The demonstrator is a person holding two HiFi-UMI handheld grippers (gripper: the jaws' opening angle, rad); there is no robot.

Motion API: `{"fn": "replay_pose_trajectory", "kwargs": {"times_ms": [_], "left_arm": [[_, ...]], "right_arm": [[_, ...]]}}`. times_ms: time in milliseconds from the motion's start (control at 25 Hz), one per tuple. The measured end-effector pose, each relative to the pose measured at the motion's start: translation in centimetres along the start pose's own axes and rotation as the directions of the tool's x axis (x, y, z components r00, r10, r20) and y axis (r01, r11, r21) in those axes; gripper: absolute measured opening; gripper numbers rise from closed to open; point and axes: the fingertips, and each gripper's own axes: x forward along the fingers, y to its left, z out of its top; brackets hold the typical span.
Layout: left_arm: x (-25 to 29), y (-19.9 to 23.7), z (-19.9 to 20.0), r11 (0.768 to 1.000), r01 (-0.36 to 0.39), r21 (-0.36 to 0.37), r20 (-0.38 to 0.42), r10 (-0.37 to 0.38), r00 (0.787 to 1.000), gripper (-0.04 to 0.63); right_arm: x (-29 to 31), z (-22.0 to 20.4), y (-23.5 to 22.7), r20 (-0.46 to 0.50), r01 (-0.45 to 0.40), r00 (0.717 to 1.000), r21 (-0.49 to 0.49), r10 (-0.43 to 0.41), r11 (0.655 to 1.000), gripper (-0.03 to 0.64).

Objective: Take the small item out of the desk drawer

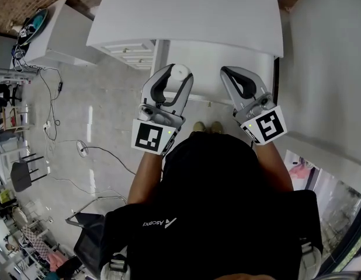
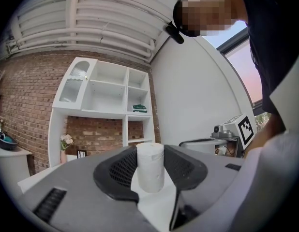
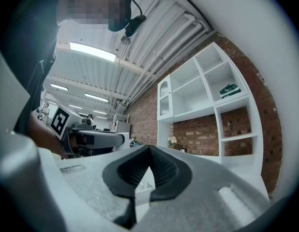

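Since the left gripper (image 1: 177,76) is clamped on the small white cylinder (image 2: 150,166), upright, pads on its curved sides about mid-height, the hold looks sound. It sits above the white desk (image 1: 227,16) edge, out of any drawer. My guess: light, matte, not slippery, maybe crushable, so keep the squeeze gentle. Right gripper (image 3: 149,151) has its jaws together, with nothing in them.

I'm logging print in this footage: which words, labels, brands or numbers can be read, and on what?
"Ascend": white print, seen upside down on the person's black shirt.
Square black-and-white markers on the left gripper and right gripper: patterns only, no letters.
White paper roll in the left gripper: no print.
Green item on the white shelf unit: too small to read.
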Motion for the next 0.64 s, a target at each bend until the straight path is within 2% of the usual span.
{"fn": "replay_pose_trajectory", "kwargs": {"times_ms": [240,360,640], "left_arm": [[-0.40,0.36,0.69,1.000,-0.014,-0.006,0.005,0.014,1.000,0.167],[-0.91,0.41,-0.01,1.000,-0.010,0.000,-0.023,0.010,1.000,0.167],[-0.91,0.17,0.31,1.000,0.003,-0.009,0.014,-0.003,1.000,0.167]], "right_arm": [[-0.20,0.27,0.35,0.006,0.014,1.000,-0.003,-0.014,1.000,-0.002],[-0.18,0.50,0.57,0.009,0.020,1.000,-0.006,-0.020,1.000,-0.001],[-0.30,0.45,0.94,0.012,0.026,1.000,-0.010,-0.025,1.000,-0.002]]}}
